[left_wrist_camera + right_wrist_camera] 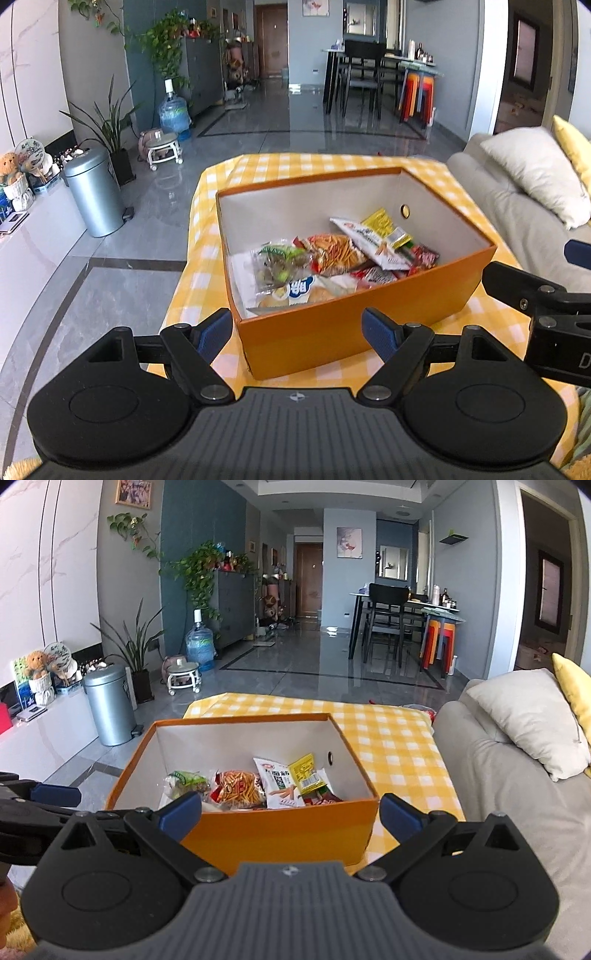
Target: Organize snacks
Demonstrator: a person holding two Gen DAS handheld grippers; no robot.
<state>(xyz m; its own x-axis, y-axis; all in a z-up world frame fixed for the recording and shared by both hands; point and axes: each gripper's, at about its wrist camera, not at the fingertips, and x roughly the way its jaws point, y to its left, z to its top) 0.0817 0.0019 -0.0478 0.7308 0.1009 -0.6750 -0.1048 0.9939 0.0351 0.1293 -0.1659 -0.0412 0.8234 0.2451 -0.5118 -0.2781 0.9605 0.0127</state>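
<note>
Both grippers hang just short of the orange box's near wall, and both stand wide apart with nothing between their blue pads: the left gripper (297, 330) faces the box's near left corner, the right gripper (291, 812) faces the middle of that near wall. The orange box (332, 332) sits on the yellow checked tablecloth (280, 162), its long axis running from near left to far right as the left wrist view shows it. The snacks (332, 254) lie piled on the box floor toward its near side: a green-wrapped packet at the left of the heap, a red bag of sticks in the middle, a white packet and a small yellow one at the right. No snack shows on the cloth outside the box, so the sorting looks largely done. Any further reach would go forward and down over the near wall; the right gripper sits more squarely before the pile and seems better placed.
</note>
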